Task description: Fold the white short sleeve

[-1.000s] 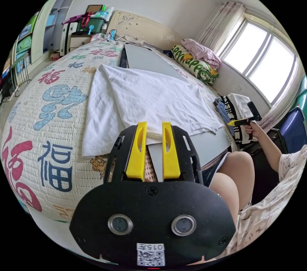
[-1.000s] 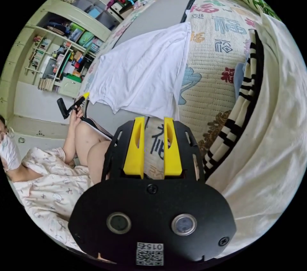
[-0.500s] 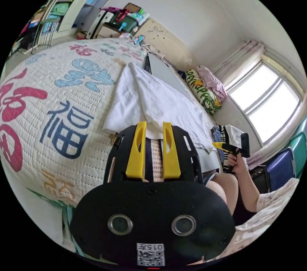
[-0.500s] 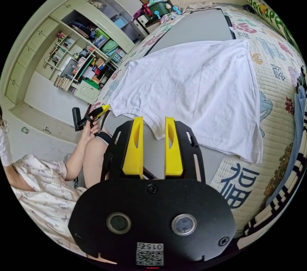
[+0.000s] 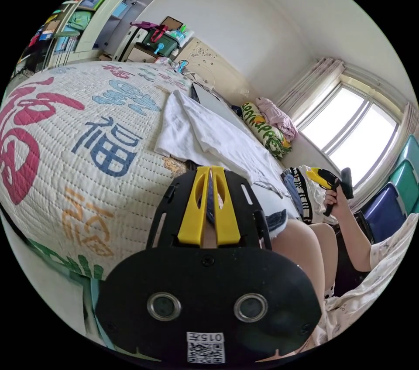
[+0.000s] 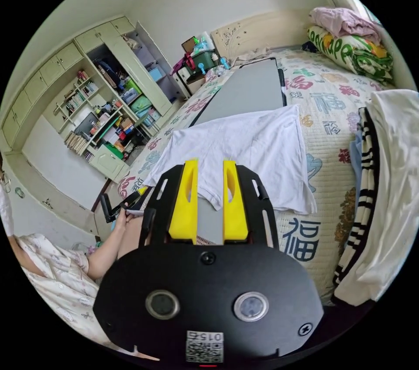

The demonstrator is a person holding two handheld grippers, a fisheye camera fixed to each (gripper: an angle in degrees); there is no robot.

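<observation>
Quilted cream bedding printed with red and blue characters point(image 5: 87, 134) covers a bed in a bedroom with open shelving and a bright window. On it, partly over a flat grey board point(image 6: 244, 95), lies the white short-sleeved cotton T-shirt point(image 6: 248, 147), spread out with one side already turned over itself. Beside the shirt, toward the window, sits a pile of striped black-and-white and cream clothes point(image 6: 371, 195).

Off the bed's near edge, by the person's knee, the left claw point(image 5: 211, 171) has its yellow jaws pressed together on nothing. Near the shirt's hem, the right claw point(image 6: 210, 167) hovers with jaws parted, holding nothing.

Such fabric looks light, limp and prone to wrinkling, so it will likely sag between holds; pinching the hem corners or a sleeve seam seems the best purchase.

Claw bodies hide part of the hem, and the collar is hard to make out.
</observation>
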